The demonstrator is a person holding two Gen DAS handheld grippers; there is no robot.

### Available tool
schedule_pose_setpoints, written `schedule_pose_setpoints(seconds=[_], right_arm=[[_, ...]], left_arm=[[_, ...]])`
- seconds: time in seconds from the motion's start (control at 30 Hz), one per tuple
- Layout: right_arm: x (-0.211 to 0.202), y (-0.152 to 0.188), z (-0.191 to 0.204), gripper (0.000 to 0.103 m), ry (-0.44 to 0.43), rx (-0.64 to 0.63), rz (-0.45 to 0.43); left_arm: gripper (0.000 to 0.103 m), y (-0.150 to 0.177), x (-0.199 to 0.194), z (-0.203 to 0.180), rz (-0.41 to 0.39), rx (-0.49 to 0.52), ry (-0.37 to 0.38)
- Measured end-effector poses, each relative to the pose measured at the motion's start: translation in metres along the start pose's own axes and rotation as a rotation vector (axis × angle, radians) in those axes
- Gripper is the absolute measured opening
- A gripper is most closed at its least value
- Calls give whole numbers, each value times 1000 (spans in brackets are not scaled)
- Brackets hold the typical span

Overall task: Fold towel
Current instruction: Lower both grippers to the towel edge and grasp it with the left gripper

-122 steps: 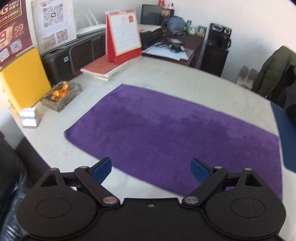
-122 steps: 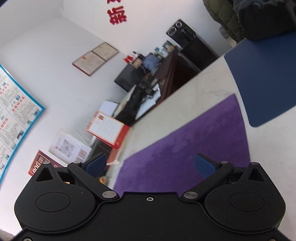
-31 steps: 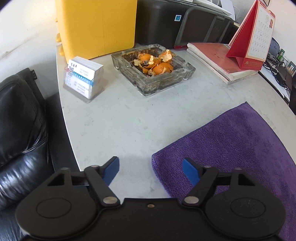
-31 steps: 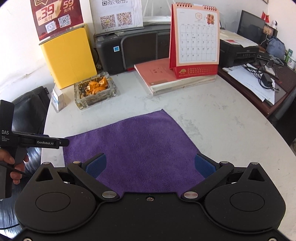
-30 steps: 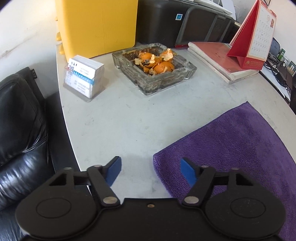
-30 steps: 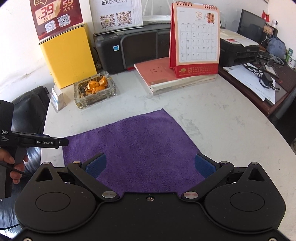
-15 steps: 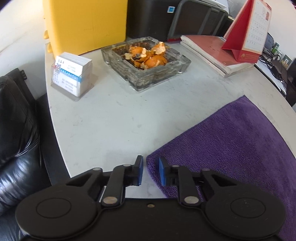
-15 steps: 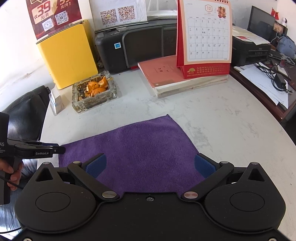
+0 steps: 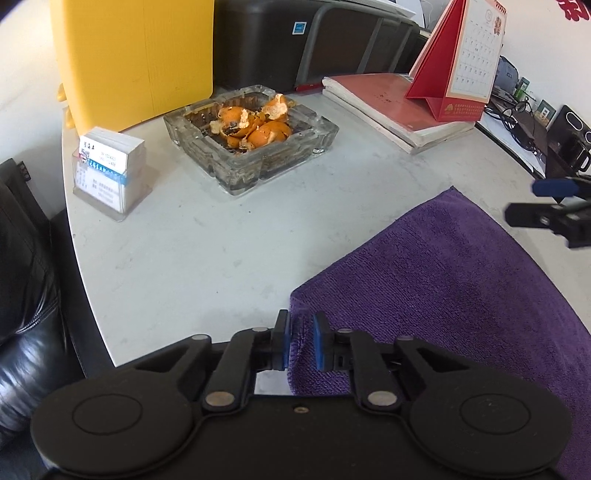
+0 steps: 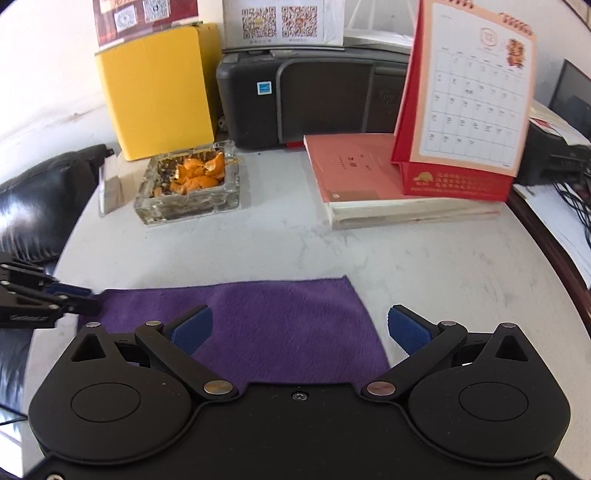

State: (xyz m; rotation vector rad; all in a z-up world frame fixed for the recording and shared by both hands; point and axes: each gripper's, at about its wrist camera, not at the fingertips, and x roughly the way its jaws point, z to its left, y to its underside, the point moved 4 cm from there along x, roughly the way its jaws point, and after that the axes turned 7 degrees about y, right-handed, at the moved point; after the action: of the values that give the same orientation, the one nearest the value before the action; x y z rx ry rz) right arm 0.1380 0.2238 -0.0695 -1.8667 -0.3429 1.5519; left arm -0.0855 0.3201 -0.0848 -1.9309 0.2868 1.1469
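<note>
Towel [image 9: 461,288] lies flat on the white surface [image 9: 207,243], its long axis apparently running from the left claw toward the right; the left claw [image 9: 299,341] has just been closing and now pinches the towel's near-left corner between its blue pads; the right claw [image 10: 299,328] hangs wide open above the other left-end corner [image 10: 343,284], gripping nothing; that corner is judged its next grab.

An office is shown: a printer [image 10: 317,99], a desk calendar [image 10: 476,96] and QR-code notices [image 10: 280,20] are ranged along the table's [image 10: 295,243] far edge.
</note>
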Motion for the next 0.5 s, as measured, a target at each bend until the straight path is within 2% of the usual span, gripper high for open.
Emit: schedule_pose_setpoints(seconds=[0.2, 0.33, 0.43, 0.5], right_arm=[[50, -12, -17, 96, -51, 26, 64], [70, -17, -20, 91, -85, 10, 87], [78, -19, -20, 82, -96, 0, 96], [84, -20, -20, 80, -100, -11, 103]], left_arm=[[12, 0, 2, 3, 6, 7, -6], [12, 0, 3, 5, 10, 8, -8], [12, 0, 3, 6, 13, 10, -9], [12, 0, 4, 5, 13, 15, -9]])
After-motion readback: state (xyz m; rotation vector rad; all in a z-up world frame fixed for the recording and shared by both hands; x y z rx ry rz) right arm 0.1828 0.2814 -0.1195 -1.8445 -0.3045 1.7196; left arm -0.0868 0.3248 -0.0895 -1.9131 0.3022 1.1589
